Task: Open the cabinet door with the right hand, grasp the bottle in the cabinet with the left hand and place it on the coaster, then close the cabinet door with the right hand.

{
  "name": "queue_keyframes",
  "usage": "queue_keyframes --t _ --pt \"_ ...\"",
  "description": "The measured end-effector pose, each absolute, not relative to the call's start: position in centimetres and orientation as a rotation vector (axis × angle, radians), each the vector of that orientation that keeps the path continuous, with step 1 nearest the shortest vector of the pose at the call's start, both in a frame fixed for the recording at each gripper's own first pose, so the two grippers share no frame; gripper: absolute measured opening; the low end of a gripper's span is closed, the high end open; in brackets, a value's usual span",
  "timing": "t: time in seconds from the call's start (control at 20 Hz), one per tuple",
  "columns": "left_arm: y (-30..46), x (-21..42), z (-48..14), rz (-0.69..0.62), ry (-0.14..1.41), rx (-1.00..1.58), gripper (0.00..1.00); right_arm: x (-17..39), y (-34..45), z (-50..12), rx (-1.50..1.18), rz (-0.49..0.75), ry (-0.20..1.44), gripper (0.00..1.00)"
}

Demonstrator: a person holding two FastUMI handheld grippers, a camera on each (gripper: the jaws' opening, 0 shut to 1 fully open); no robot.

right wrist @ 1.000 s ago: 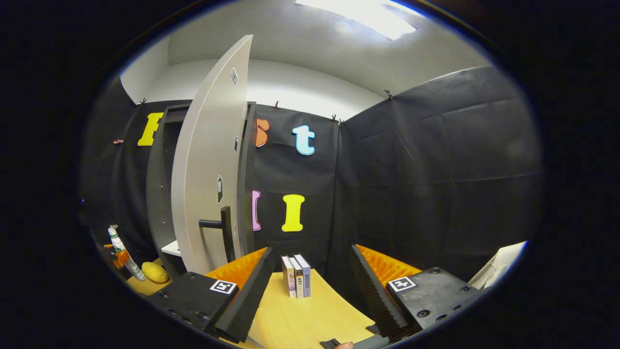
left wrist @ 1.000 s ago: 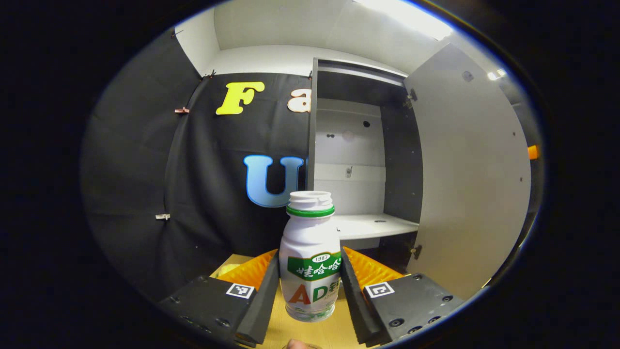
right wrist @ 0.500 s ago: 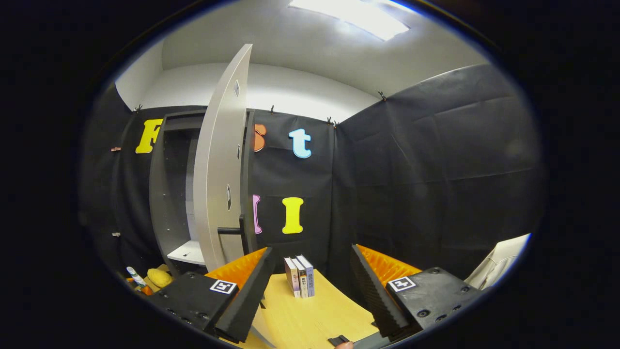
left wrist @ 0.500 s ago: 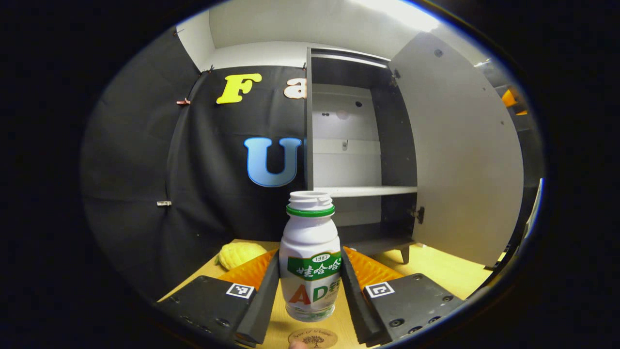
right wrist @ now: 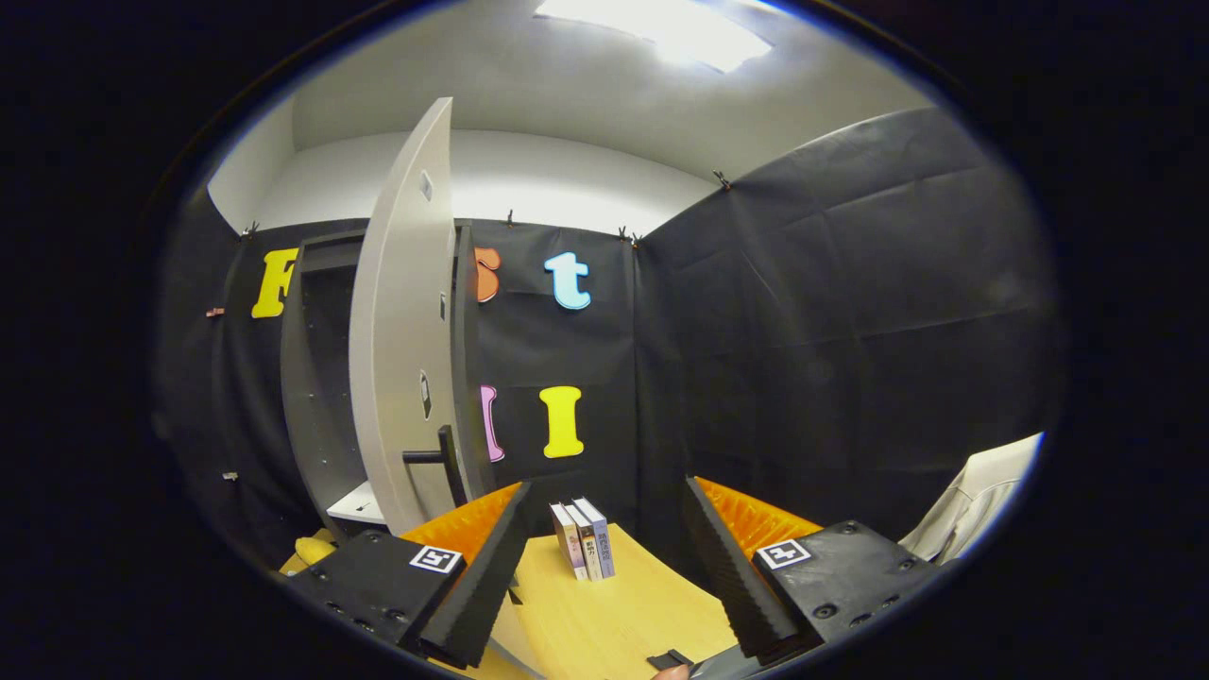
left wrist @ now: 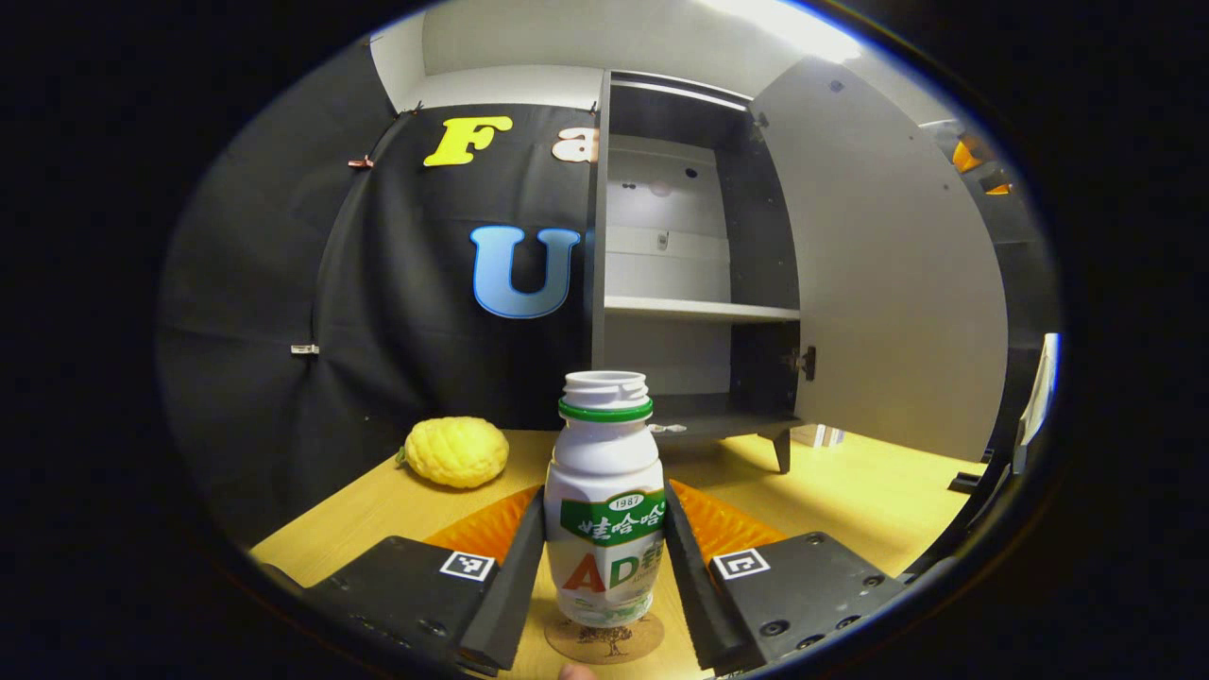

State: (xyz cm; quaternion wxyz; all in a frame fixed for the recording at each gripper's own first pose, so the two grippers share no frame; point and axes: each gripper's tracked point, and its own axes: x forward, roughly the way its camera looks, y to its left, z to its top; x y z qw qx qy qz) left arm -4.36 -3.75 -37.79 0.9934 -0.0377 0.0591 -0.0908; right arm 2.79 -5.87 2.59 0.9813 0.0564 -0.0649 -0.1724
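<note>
So the bottle (left wrist: 605, 501) has been brought way down over the last second. In the left gripper view it was being carried up at shelf height in front of the open cabinet (left wrist: 694, 255), and now it's parked right over the coaster (left wrist: 604, 640), whose round edge can be seen poking out under the bottle's base. Whether the base is actually touching the coaster or just hovering above it can't be told from this angle. The left gripper (left wrist: 604, 576) is clenched on the bottle, both jaws pressed against its sides, so nothing has been let go yet. A yellow lumpy fruit (left wrist: 456, 450) is sat off to the left on the tabletop (left wrist: 850, 491), well apart from the coaster.

Over in the right gripper view, not much has been changed: the right gripper (right wrist: 604, 557) is held with its jaws spread wide and nothing between them, and the cabinet door (right wrist: 401, 331) is standing open, its dark handle (right wrist: 436, 458) just up and left of the jaws. A few books (right wrist: 586, 540) are stood on the tabletop ahead.

What this probably means: the placing step looks nearly done, only the release is left, and then the door gets shut by the right side.
</note>
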Motion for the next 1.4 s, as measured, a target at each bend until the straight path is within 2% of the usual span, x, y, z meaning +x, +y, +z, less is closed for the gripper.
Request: queue_keyframes --t 0.15,0.45,0.65,0.7,0.8,0.9,1.4 --pt "-4.4 -4.7 -39.5 -0.194 0.131 -0.076 0.69 2.7 -6.2 2.0 0.044 -0.365 -0.104 0.97" --pt "-4.0 -4.6 -40.7 -0.195 0.133 -0.075 0.70 4.3 -4.6 1.3 0.013 -0.320 -0.066 0.99" --pt "-3.9 -4.7 -41.5 -0.193 0.184 -0.059 0.75 4.3 -5.0 0.8 0.018 -0.318 -0.054 0.99" --pt "-4.0 -4.9 -41.8 -0.200 0.205 -0.064 0.77 4.4 -5.2 0.6 0.022 -0.320 -0.052 0.99" --pt "-4.0 -5.4 -41.7 -0.204 0.230 -0.074 0.95 4.4 -5.4 0.6 0.028 -0.323 -0.052 0.99" --pt "-3.7 -5.8 -40.6 -0.198 0.234 -0.070 0.98 4.5 -5.4 0.7 0.031 -0.320 -0.060 0.99" --pt "-3.3 -5.2 -30.4 -0.177 0.231 -0.107 0.98 5.5 -4.7 0.1 0.028 -0.276 -0.031 0.99"
